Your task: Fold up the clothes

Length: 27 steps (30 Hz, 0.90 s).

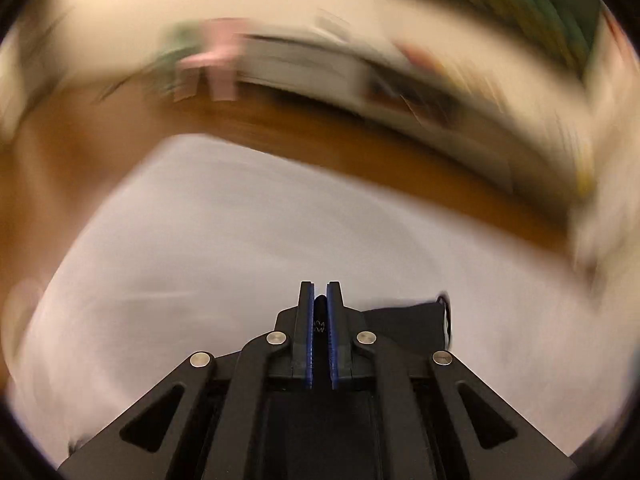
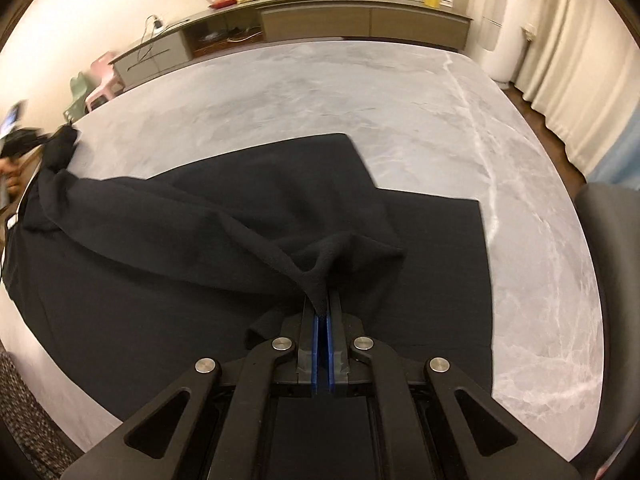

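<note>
Cream walls, a long low sideboard and pale curtains are seen behind a large grey marble counter, which fills most of the right wrist view. Much of the near half of the counter is covered by a black garment, spread mostly flat, with one part lifted into a ridge that runs from the far left edge toward the camera. At the left edge of that view, a corner of the garment is raised off the counter beside a partly visible hand. A bunched fold of the black fabric is pinched between the blue pads of the right claw, whose jaws are pressed together on it. The left wrist view is heavily blurred; a pale surface and brown flooring are made out. The left claw is seen narrowed almost shut on a thin strip of dark fabric.
</note>
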### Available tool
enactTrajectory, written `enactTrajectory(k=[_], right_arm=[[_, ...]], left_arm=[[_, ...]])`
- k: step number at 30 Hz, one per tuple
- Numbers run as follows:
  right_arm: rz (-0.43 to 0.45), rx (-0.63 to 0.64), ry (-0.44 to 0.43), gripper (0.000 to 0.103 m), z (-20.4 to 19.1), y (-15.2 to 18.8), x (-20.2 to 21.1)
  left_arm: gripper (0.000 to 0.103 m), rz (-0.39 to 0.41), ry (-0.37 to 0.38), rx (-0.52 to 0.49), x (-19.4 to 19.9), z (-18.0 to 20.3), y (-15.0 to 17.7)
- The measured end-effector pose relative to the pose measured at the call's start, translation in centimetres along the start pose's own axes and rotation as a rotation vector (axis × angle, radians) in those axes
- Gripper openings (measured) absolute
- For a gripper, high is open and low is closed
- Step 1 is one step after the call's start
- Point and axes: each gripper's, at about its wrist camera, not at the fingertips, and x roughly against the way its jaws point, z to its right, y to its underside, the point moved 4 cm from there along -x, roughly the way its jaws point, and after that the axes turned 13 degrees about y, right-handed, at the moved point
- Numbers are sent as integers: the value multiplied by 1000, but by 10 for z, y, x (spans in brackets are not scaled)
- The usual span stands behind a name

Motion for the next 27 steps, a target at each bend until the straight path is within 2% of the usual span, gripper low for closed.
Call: enactTrajectory(k=[2,4,5,7,8,9,10,12,13,15,18,24,27], right_arm=[[5,-15,1,3,4,-1,2],[10,-11,1,3,3,-1,3],[12,-6,5,3,1,-1,3],[13,3,22,3,0,1,3],[11,-2,20,3,0,3,4],[11,-9,20,3,1,5,7],[11,-14,21,3,2,6,7],[9,-24,18,3,3,8,9],[8,-27,18,3,3,9,10],[6,-30,19,3,2,10,9],[6,-36,19,3,2,10,9],[1,-33,12,3,3,10,6],[-10,0,27,3,1,2,-3]], left_arm=[[6,58,-85,164,41,-75,-4],[4,49,-196,251,65,-128,14],[4,17,-199,277,68,-141,25],[17,-38,-143,326,73,-151,48],[19,-40,-100,358,79,-151,59],[27,-43,-56,390,85,-150,70],[40,-58,9,386,87,-138,78],[54,-98,155,346,91,-103,92],[63,-132,189,319,85,-87,98],[69,-213,225,258,69,-55,110],[69,-334,278,166,45,-7,127],[69,-369,144,221,4,-27,139],[69,-356,130,229,-3,-28,131]])
